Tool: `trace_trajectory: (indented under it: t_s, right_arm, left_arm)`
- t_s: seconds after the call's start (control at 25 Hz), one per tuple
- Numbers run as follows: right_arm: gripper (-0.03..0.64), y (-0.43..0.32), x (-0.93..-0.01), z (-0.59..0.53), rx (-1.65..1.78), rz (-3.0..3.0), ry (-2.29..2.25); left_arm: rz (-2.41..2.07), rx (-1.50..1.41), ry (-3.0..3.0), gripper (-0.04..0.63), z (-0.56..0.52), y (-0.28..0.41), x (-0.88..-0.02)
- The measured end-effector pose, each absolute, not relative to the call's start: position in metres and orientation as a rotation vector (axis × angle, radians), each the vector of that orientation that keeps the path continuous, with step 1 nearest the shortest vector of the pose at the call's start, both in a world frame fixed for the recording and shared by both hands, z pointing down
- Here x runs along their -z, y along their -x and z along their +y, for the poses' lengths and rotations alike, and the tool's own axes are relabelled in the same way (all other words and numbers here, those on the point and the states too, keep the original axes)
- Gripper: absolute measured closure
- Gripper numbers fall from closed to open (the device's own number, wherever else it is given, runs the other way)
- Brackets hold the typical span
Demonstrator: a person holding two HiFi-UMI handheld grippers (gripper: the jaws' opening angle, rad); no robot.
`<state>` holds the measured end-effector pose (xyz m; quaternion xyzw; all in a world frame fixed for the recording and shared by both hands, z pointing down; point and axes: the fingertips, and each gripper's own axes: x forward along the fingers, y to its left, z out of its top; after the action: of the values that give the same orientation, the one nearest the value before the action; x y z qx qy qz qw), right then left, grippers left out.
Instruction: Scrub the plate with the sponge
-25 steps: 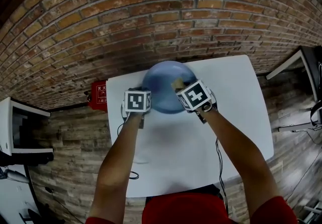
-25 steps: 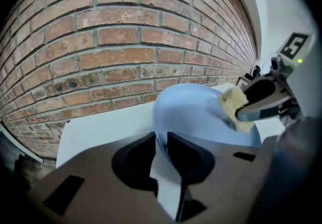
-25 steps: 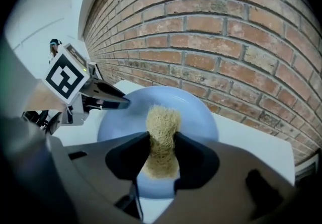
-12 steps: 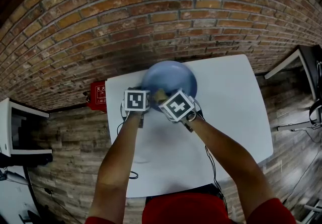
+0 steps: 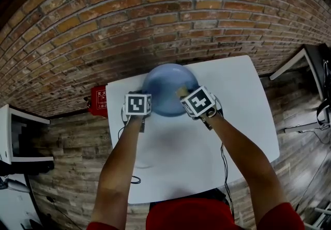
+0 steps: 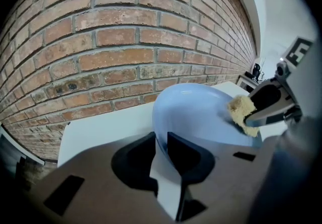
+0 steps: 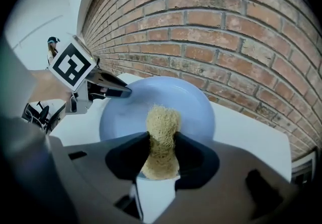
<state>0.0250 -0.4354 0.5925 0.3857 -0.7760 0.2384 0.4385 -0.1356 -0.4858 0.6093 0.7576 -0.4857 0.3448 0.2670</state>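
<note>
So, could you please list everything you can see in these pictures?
plate: one, pale blue, far side of the table by the wall
sponge: one, tan, against the plate's right side
table: one, white, against the wall
wall: one, red brick, behind the table
box: one, red, low beside the table's left edge
left gripper: one, dark, shut on the plate's rim
right gripper: one, dark, shut on the sponge
arms: two, bare, reaching in from the bottom
</note>
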Motion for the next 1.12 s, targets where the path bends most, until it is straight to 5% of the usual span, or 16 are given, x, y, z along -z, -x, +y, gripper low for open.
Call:
trace_trajectory:
  t_s: [0.36,0.64,1.12]
  right_arm:
    - [0.463,-0.015,-0.567,-0.436,-0.616,-2.089,-0.994]
    - [0.463,-0.003,-0.512,-0.438,-0.560,-2.351,-1.069]
    - [0.463,0.003,-0.397,-0.381,-0.288,-2.759,-1.117]
  left_arm:
    - [-1.384,-0.808,-2.114,0.426,-0.482,0.137,-0.584]
    - [-1.452,-0.566,-2.265,0.424,-0.461,0.134,-0.518]
    - [-1.475,-0.162,-2.567,0.528,-0.388,0.104,-0.389]
